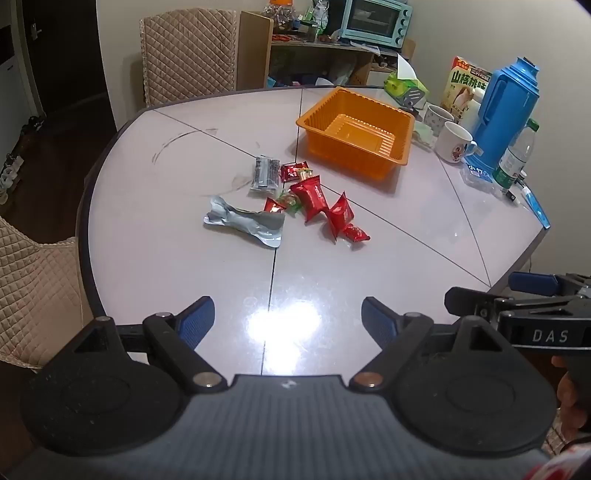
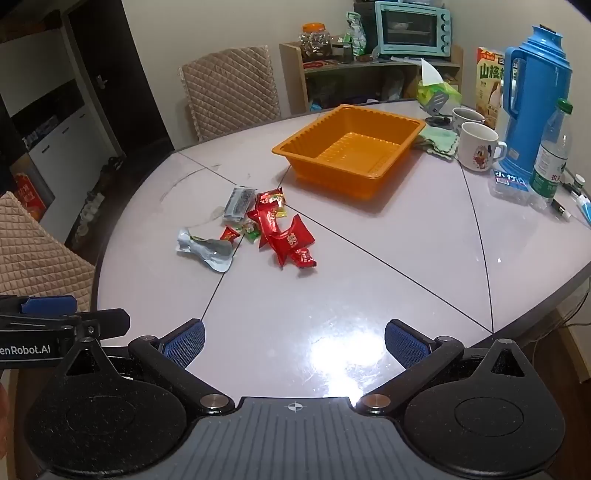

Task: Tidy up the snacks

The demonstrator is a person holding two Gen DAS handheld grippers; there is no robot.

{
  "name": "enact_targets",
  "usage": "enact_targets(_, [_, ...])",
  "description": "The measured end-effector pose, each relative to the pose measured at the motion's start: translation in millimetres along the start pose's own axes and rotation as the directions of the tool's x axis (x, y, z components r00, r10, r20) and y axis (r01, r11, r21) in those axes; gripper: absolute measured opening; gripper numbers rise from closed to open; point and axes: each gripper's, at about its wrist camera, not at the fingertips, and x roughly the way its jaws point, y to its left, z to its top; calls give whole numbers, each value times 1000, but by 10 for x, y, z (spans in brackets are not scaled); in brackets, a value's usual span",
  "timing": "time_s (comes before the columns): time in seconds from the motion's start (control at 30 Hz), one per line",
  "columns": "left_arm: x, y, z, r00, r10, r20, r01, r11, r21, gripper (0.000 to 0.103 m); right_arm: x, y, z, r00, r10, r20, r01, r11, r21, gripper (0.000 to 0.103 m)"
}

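Both tongs hang over the near edge of the pale, glossy round counter [image 1: 155, 258], tipped down toward it. The left tongs [image 1: 288, 319] stand wide apart with nothing between the blue ribbed pads [image 1: 194, 323], and the right tongs [image 2: 294, 343] are likewise spread wide and empty; each shows at the side of the other's view. The snacks lie loose in a small heap near the middle of the counter: several shiny red foil candy packets [image 1: 314, 199], some touching or overlapping, with a small green-wrapped sweet [image 1: 290, 202] among them. Just beside the heap on its far left lies a flat dark grey sachet [image 1: 265, 173], and on the near left a crumpled silver foil wrapper [image 1: 245, 221], torn open and flattened. Beyond the heap, apart from it, sits the ribbed orange plastic tray [image 1: 400, 122], a shallow rectangular one with nothing in it. To the right of the tray, along the counter's far right side, stand two white printed mugs [image 2: 476, 147], a tall blue plastic thermos jug [image 2: 535, 99], a clear water bottle with a green label [image 2: 550, 155] and a printed carton [image 1: 463, 85]. Quilted beige chairs [image 2: 231, 88] stand around the counter, and a mint-green toaster oven [image 2: 412, 27] sits on a wooden shelf behind.
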Motion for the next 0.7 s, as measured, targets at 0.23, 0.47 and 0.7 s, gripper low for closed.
enact_targets(0.23, [52, -24, 56, 1000, 0, -10, 0, 1000, -7, 85, 45, -9, 50, 1000, 0, 5, 0, 1000, 1, 103])
enact_targets(0.47, [96, 1, 86, 1000, -6, -10, 6, 1000, -12, 85, 94, -51, 69, 1000, 11, 0, -11, 1000, -1, 103])
enact_targets(0.7, [127, -6, 97, 1000, -5, -22, 5, 1000, -14, 85, 145, -31, 128, 1000, 12, -10, -12, 1000, -3, 103])
